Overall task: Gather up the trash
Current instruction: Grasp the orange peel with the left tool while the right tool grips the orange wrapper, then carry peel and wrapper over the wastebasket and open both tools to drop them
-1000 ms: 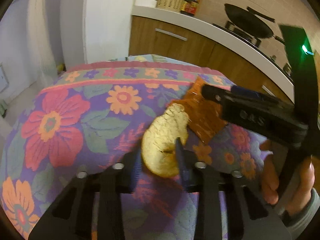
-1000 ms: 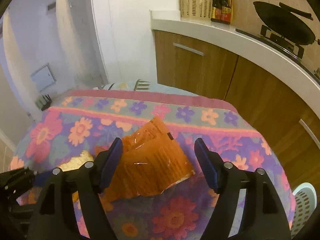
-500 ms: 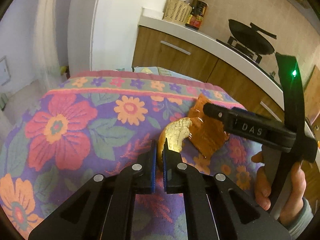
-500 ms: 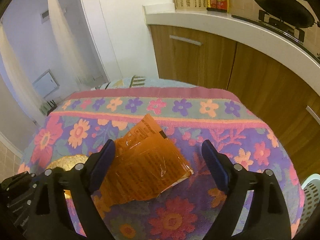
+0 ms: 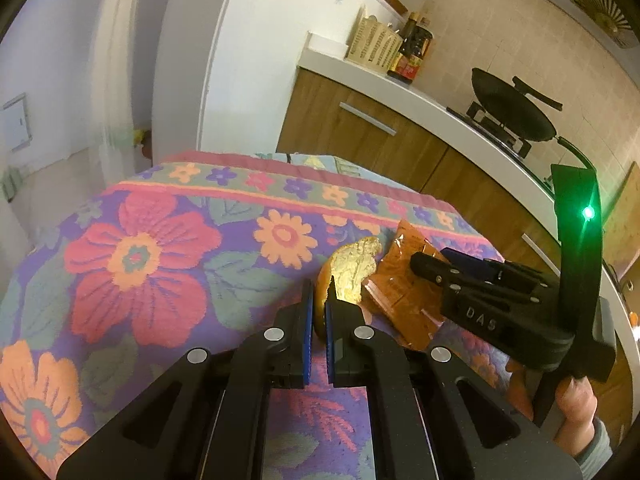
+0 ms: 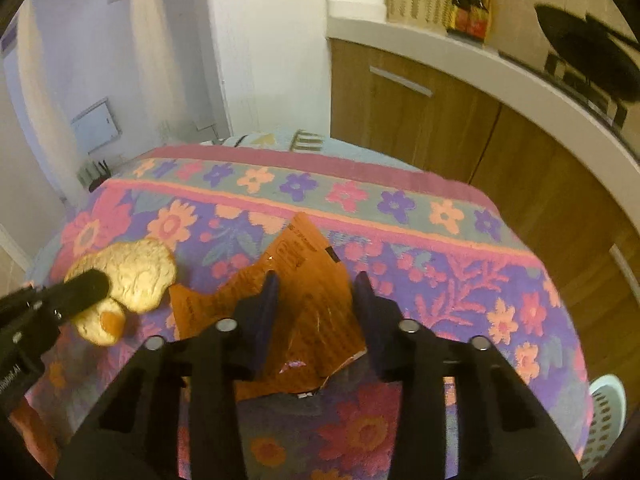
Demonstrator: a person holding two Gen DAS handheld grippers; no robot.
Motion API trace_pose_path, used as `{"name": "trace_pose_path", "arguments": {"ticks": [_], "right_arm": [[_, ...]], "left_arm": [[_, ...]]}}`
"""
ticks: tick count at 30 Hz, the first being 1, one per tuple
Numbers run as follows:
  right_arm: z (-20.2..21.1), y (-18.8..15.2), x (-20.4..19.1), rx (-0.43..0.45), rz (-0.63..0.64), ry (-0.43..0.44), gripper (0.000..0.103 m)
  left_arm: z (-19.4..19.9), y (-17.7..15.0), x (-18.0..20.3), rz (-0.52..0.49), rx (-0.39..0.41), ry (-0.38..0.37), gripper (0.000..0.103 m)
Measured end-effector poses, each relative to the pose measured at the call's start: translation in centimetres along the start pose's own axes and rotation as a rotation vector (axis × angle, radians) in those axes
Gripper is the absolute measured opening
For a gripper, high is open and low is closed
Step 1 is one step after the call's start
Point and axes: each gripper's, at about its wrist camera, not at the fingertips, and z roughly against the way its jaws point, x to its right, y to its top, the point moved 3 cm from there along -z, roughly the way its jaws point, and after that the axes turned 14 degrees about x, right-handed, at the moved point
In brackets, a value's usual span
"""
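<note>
Left wrist view
Table edge: the flowered cloth [image 5: 140,248] ends at a pink band on the far side; past it are the floor and the wood cupboards.
Open room: the whole left part of the cloth is bare, with big flowers only.
Left gripper [image 5: 316,300]: it points down at the cloth, and its blue pads are pinched tight on the near edge of the yellow peel [image 5: 352,272].
Peel: its far end leans against the orange wrapper [image 5: 404,300].
Right gripper [image 5: 432,268]: it comes in from the right, over the wrapper, with a hand [image 5: 576,408] on its grip low at the right.
Change: a second ago the left jaws stood apart around the peel; now they are closed on it.

Right wrist view
Table edge: the cloth drops off at the right, where a pale basket [image 6: 604,420] sits low down.
Right gripper [image 6: 316,284]: it tips down; its jaws have just been closing and now sit narrow, both pads pressing the buckled wrapper [image 6: 304,260].
Peel [image 6: 136,276]: it is left of the wrapper, with the left gripper's tip [image 6: 86,284] on it.
Change: the jaws stood wide beside the flat wrapper before.
</note>
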Motion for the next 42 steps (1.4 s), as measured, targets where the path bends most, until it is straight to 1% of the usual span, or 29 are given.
{"name": "trace_pose_path", "arguments": {"ticks": [1, 2, 4, 6, 9, 11, 15, 18, 20, 23, 24, 27, 29, 32, 36, 42], "right_arm": [[0.4, 0.0, -0.2, 0.021, 0.013, -0.007, 0.021], [0.7, 0.1, -0.3, 0.033, 0.017, -0.005, 0.019], [2.0, 0.3, -0.4, 0.091, 0.021, 0.009, 0.017], [2.6, 0.1, -0.3, 0.101, 0.020, 0.011, 0.015], [3.9, 0.1, 0.3, 0.125, -0.008, 0.022, 0.014], [5.7, 0.0, 1.2, 0.153, -0.042, 0.020, 0.014], [9.7, -0.7, 3.1, 0.222, -0.060, 0.010, 0.014], [12.8, -1.5, 5.6, 0.260, -0.106, -0.014, 0.014], [14.6, -2.1, 7.2, 0.283, -0.132, -0.034, 0.014], [18.0, -3.1, 9.8, 0.324, -0.131, -0.085, 0.014], [19.4, -3.7, 11.0, 0.334, -0.129, -0.118, 0.014], [22.1, -5.2, 14.0, 0.352, -0.157, -0.165, 0.014], [23.6, -6.3, 15.6, 0.358, -0.157, -0.212, 0.014], [25.5, -8.1, 17.9, 0.357, -0.168, -0.268, 0.014], [26.6, -10.2, 20.4, 0.345, -0.186, -0.328, 0.014], [28.3, -13.5, 25.1, 0.328, -0.283, -0.387, 0.014]], "left_arm": [[0.2, 0.0, 0.1, -0.004, 0.007, -0.002, 0.003], [0.4, 0.1, 0.2, -0.010, 0.017, -0.007, 0.003], [0.8, 0.2, 0.4, -0.017, 0.032, -0.015, 0.003], [1.3, 0.3, 0.8, -0.015, 0.043, -0.045, 0.003], [1.9, 0.1, 1.5, -0.029, 0.054, -0.057, 0.003], [2.7, 0.2, 2.3, -0.035, 0.062, -0.078, 0.003], [4.4, 0.5, 4.5, -0.041, 0.074, -0.123, 0.003], [5.3, 0.6, 6.5, -0.046, 0.078, -0.158, 0.003], [5.9, 0.5, 8.4, -0.050, 0.079, -0.190, 0.003], [6.4, 0.0, 11.4, -0.091, 0.081, -0.207, 0.003], [6.5, -0.2, 12.4, -0.103, 0.078, -0.211, 0.003], [6.3, -1.1, 16.3, -0.124, 0.060, -0.261, 0.003], [6.1, -1.8, 18.7, -0.138, 0.049, -0.293, 0.003], [5.5, -3.1, 22.5, -0.169, 0.027, -0.342, 0.003], [4.5, -5.2, 27.7, -0.213, -0.013, -0.405, 0.003], [2.9, -7.9, 33.2, -0.293, -0.057, -0.436, 0.003]]}}
